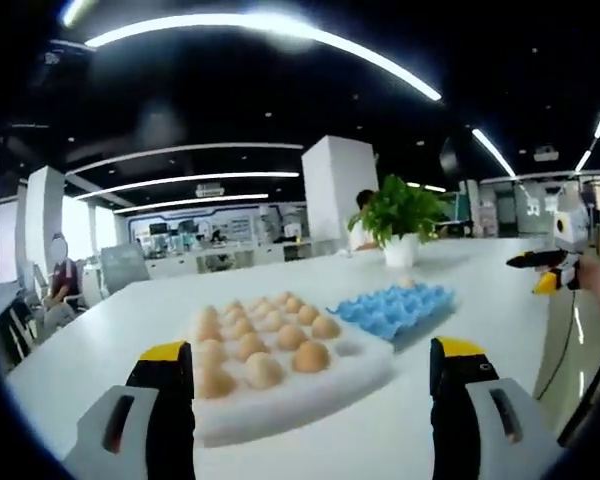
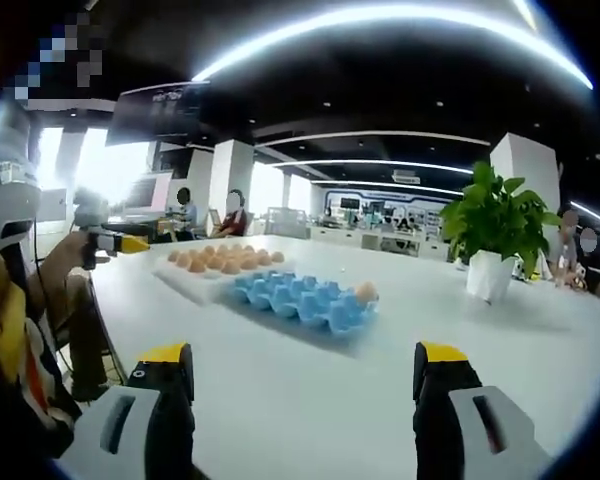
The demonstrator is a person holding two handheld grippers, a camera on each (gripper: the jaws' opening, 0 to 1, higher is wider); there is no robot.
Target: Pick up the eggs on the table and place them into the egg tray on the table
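Several brown eggs [image 1: 262, 341] sit in rows on a white foam pad [image 1: 290, 395] just beyond my left gripper [image 1: 313, 400], which is open with nothing between its fingers. To the right of the pad lies the blue egg tray [image 1: 397, 308]. In the right gripper view the blue egg tray [image 2: 305, 297] holds one egg [image 2: 366, 291] at its right end, and the eggs on the foam pad [image 2: 220, 259] lie behind it. My right gripper [image 2: 300, 395] is open and empty, short of the tray. The other gripper [image 1: 552, 262] shows at the far right, and the left one [image 2: 115, 242] at the left.
A potted green plant [image 1: 401, 222] in a white pot stands behind the tray on the white table [image 1: 480, 300], and the plant [image 2: 495, 235] shows at right in the right gripper view. Chairs and seated people are beyond the table's far edge. A white pillar [image 1: 338, 190] rises behind.
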